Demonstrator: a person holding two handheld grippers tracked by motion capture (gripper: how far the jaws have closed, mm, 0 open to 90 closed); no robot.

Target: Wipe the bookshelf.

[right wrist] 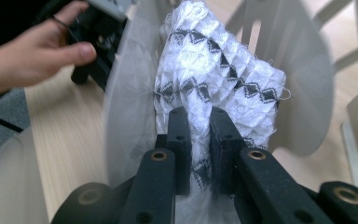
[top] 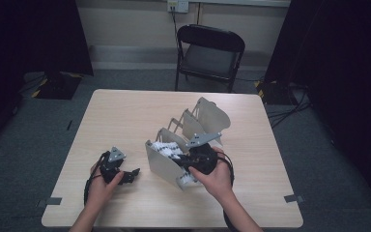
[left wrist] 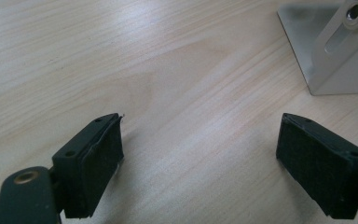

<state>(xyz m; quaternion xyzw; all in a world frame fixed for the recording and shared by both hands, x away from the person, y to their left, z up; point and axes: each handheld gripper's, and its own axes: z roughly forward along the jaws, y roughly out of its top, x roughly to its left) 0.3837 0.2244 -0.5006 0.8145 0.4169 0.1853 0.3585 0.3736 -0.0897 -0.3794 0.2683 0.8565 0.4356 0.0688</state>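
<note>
So the right tool (right wrist: 199, 140) is clamped down on a white knitted cloth with a black zigzag pattern (right wrist: 214, 74). In the right gripper view both black jaws are pinched close together with a fold of the fabric squeezed between them, and the rest of the cloth bunches up past the tips. The cloth sits in the nearest slot of a pale grey metal rack with curved upright divider plates (top: 162, 162), between the front plate and the next one back. From the high view you can see the rack standing on the light wooden table (top: 125, 116), a bit right of centre, with the right hand (top: 215, 176) wrapped around its tool right at the rack's near end.

The left tool (left wrist: 199, 154) is released: its two padded jaws are spread wide apart with just bare table between them, nothing gripped. It's low over the table just left of the rack, whose corner is in the upper right of the left gripper view. The left hand (top: 101, 186) holds it near the table's front edge.

A black folding chair (top: 207, 53) stands behind the table.
</note>
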